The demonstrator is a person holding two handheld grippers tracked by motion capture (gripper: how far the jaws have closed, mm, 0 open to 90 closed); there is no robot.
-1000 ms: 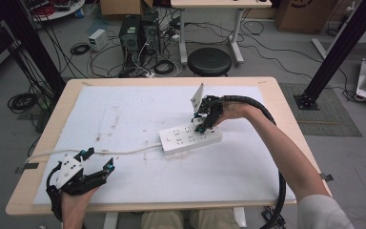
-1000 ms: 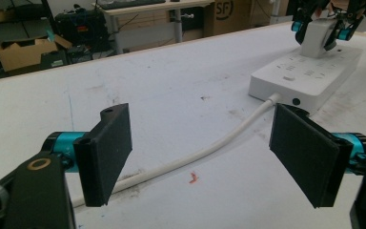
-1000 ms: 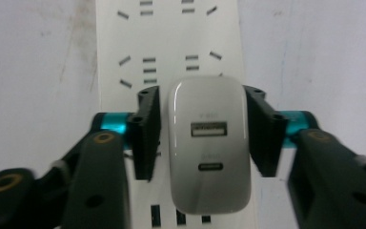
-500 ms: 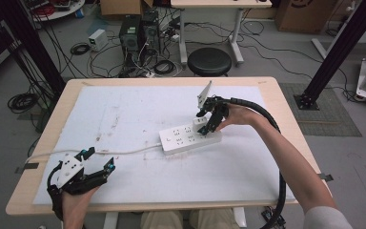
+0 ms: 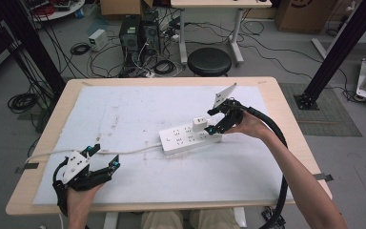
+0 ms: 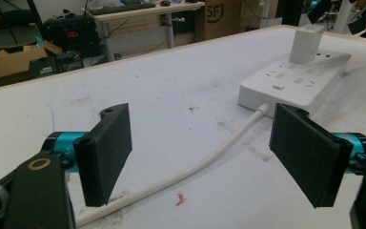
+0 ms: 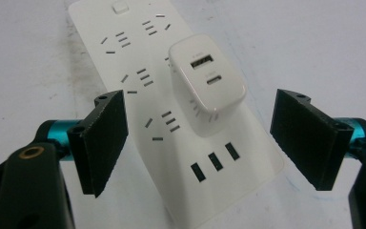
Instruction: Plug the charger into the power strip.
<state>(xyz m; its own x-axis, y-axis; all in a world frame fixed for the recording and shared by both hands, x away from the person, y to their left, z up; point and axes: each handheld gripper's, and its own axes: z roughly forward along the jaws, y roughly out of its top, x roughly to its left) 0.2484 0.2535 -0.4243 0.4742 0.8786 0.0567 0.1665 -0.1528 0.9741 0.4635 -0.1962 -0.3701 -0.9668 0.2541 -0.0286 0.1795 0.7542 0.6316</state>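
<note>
Near edge, high view: left gripper (image 5: 106, 167) resting low on the white mat (image 5: 138, 109), jaws spread wide, nothing between them. Left gripper view adds detail: white cord (image 6: 205, 162) running on the mat between the pads, untouched, leading up to the power strip (image 6: 295, 78).

Mid-table, high view: power strip (image 5: 190, 137) lying flat, slightly angled, white charger (image 5: 200, 122) plugged in upright near its right end. Right gripper (image 5: 214, 121) just beside that end, tilted down toward it.

Right gripper view gives what the high view can't resolve: jaws just been opening, now wide, pads clear of the charger (image 7: 207, 86) on both sides, no contact. Charger seated in the strip (image 7: 138, 71), two ports on its top face; three USB slots on the strip nearer the camera; round-cornered button at the far end.

Far, high view: black stool (image 5: 209, 61) and tangled cables on the floor past the table (image 5: 286, 119).
</note>
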